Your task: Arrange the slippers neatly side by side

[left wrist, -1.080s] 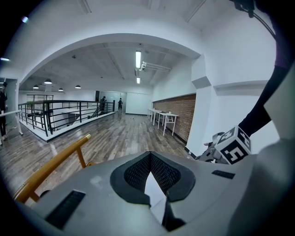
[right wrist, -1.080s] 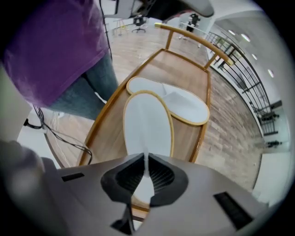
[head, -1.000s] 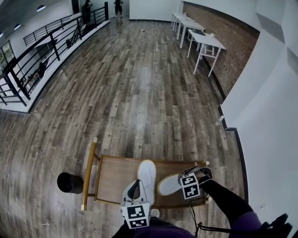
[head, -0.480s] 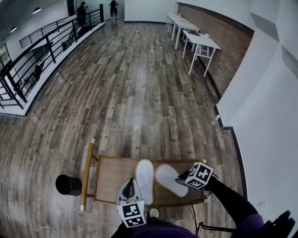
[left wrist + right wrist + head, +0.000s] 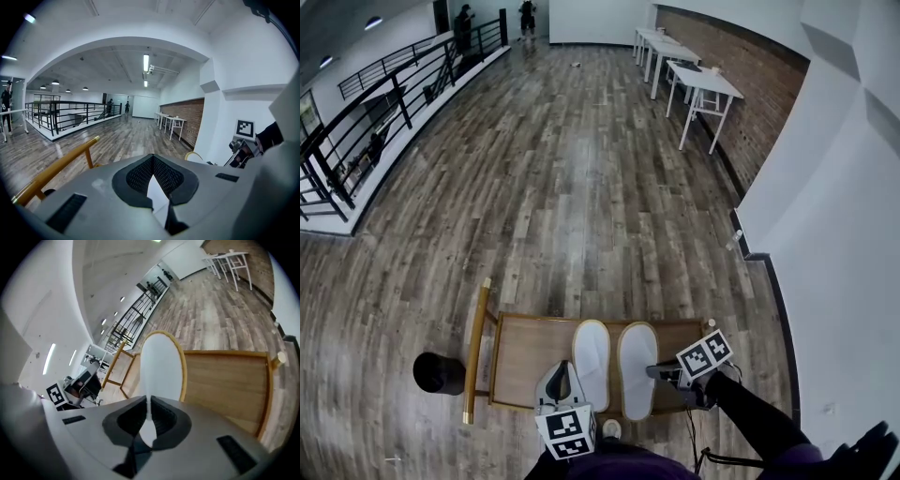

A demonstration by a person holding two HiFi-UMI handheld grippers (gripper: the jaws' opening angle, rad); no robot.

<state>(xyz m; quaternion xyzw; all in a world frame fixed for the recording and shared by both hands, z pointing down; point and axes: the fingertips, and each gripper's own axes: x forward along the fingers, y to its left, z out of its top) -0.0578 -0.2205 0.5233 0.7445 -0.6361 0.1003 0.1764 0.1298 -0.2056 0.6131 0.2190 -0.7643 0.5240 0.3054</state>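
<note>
One wooden bench [image 5: 525, 352] carries both slippers, toes toward its far edge and heels at its near edge. I anchor the left slipper [image 5: 592, 352], I judge, so the right slipper [image 5: 637, 366] can be squared beside it; they look parallel, just beside each other. My left gripper [image 5: 565, 380] pinches one heel, and my right gripper [image 5: 662, 372] is clamped on the other's thin rim. Only the head view shows the alignment; only the gripper views show white material between the jaws.
</note>
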